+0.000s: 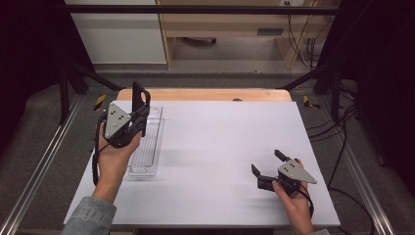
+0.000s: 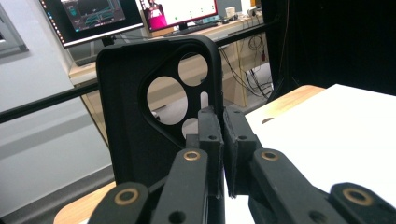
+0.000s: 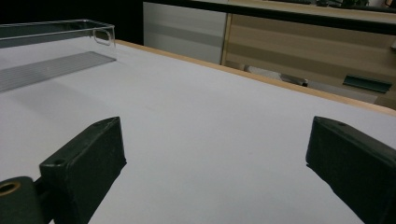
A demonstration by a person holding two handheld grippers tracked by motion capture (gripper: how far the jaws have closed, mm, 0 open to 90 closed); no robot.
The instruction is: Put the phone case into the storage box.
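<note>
Up at the left of the table (image 1: 220,147), the left gripper (image 1: 139,115) has its jaws pinched on the edge of a black phone case (image 2: 149,121), holding it upright above a clear plastic tray (image 1: 147,147). Through its walls the tray looks empty, with only its ribbed floor showing. Well apart, near the right front of the white surface, the right gripper (image 1: 266,164) rests low with its jaws spread wide, nothing between them.
</note>
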